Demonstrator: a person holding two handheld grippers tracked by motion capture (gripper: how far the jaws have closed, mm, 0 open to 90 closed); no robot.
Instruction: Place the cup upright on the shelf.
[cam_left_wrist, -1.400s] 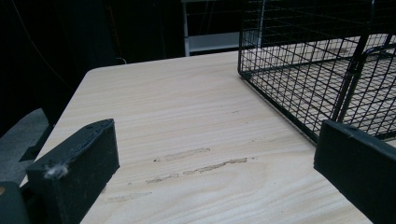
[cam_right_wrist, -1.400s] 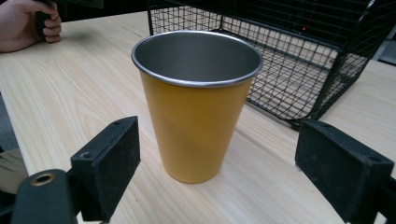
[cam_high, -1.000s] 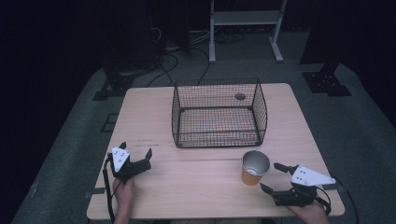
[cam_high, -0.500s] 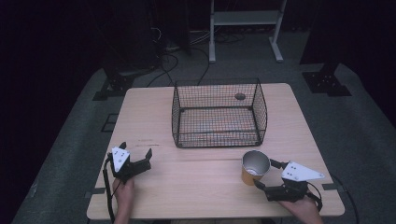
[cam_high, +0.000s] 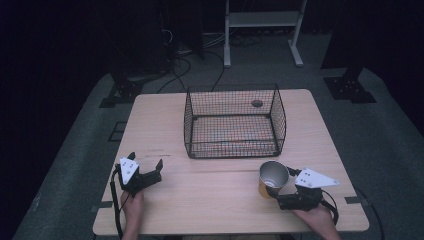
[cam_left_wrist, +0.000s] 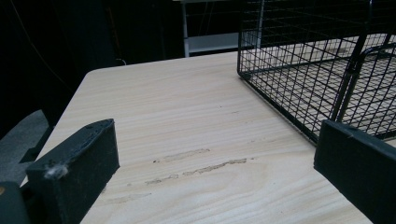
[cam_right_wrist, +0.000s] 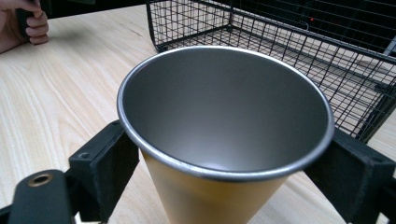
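A metal cup (cam_high: 272, 175) with a silver inside and an orange-yellow outside stands upright on the wooden table (cam_high: 200, 205), near its front right. My right gripper (cam_high: 274, 190) reaches it from the right, one jaw on each side of the cup body just under the rim. In the right gripper view the cup (cam_right_wrist: 224, 107) sits between the wide-spread jaws of that gripper (cam_right_wrist: 224, 186), with a thin gap still showing on the right side. My left gripper (cam_high: 146, 161) rests open at the front left, nothing between its jaws (cam_left_wrist: 215, 172).
An empty black wire basket (cam_high: 230, 148) stands at the table's middle back, just behind the cup (cam_right_wrist: 280, 42) and to the right ahead of the left gripper (cam_left_wrist: 299, 70). The person's left hand (cam_right_wrist: 28, 23) shows far off. Dark floor, cables and a white stand lie beyond.
My right gripper has slid left from the front right edge up to the cup, and its jaws now stand on both sides of it. The left gripper and the cup have stayed put.
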